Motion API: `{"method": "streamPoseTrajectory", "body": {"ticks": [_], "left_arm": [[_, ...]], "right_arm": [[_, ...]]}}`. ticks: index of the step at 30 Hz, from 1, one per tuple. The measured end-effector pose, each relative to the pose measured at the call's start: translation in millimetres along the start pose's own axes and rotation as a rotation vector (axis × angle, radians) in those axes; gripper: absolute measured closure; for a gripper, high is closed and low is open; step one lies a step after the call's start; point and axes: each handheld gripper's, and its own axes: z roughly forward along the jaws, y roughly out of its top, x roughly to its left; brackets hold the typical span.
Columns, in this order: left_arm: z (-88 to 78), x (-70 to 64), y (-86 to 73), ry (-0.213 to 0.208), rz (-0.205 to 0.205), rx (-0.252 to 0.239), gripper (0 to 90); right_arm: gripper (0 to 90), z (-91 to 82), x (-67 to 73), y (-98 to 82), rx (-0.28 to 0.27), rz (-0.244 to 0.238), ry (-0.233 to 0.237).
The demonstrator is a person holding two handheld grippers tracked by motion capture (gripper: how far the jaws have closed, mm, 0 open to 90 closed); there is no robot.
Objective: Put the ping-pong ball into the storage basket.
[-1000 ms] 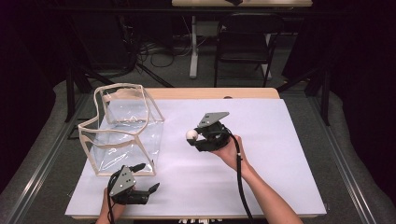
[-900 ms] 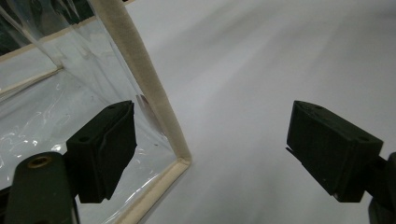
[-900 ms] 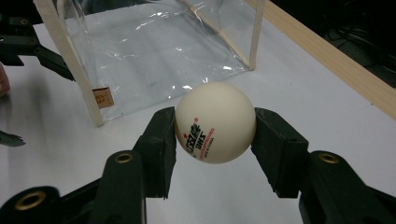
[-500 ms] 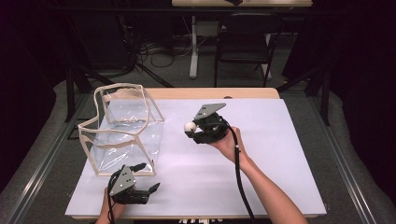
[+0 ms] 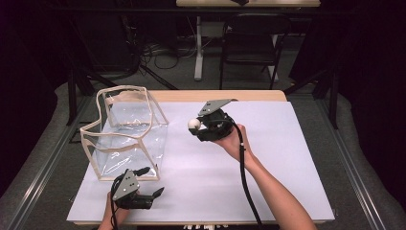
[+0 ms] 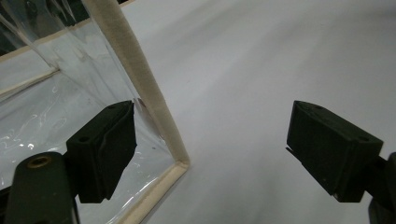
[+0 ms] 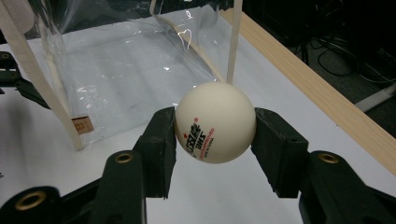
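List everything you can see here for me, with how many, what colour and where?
Ball: one, cream-white with red and black print, clamped between the right gripper's jaws above the table.
Bag: one, clear plastic with beige edging, standing open on the table's left.
Table: one, white sheet over wood.
Chair: one, dark, beyond the table.
Right gripper: one, black, raised mid-table.
Left gripper: one, black, jaws open, at the bag's near corner.
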Motion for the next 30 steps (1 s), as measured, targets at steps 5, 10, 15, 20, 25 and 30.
{"method": "streamPoseTrajectory", "body": {"ticks": [5,10,15,20,25,30], "left_arm": [[0.4,-0.8,0.1,0.000,0.001,0.002,16.1],[0.4,-0.3,-0.1,0.001,0.000,0.003,16.1],[0.6,-0.4,-0.1,0.002,-0.002,0.003,16.0],[-0.1,0.3,-0.6,0.004,-0.006,0.001,16.1],[-0.5,0.0,-0.3,0.003,0.000,0.000,16.1],[-0.5,0.2,-0.4,0.004,-0.001,0.000,16.1]], "right_arm": [[50.5,-1.5,-1.5,2.7,-0.003,0.003,-0.007],[50.4,-2.9,-3.1,6.0,-0.004,-0.002,-0.013],[50.4,-3.8,-6.0,10.0,-0.007,-0.003,-0.015],[50.4,-5.4,-7.1,15.1,-0.008,-0.008,-0.023],[50.4,-6.6,-8.8,21.1,-0.008,-0.012,-0.028],[50.4,-5.7,-7.9,26.0,-0.002,-0.021,-0.031]]}}
